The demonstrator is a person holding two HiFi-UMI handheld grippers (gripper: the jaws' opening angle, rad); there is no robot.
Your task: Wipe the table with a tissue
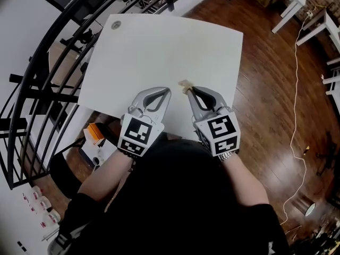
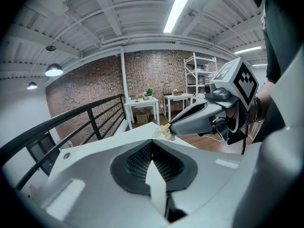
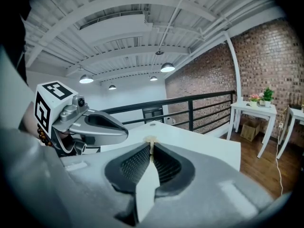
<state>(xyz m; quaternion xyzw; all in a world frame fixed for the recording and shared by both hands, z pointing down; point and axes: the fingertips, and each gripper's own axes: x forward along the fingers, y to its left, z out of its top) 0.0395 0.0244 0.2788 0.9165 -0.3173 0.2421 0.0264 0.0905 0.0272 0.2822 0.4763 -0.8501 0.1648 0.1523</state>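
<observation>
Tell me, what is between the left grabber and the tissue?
Nothing but a strip of bare white table, seen in the head view. The left gripper is shut and empty; the right gripper pinches the tissue.

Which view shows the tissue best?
The left gripper view: the crumpled tissue sticks out clear of the right hand-held gripper at its tips. The head view shows it as a small wad; the right gripper view shows only a sliver between shut jaws.
</observation>
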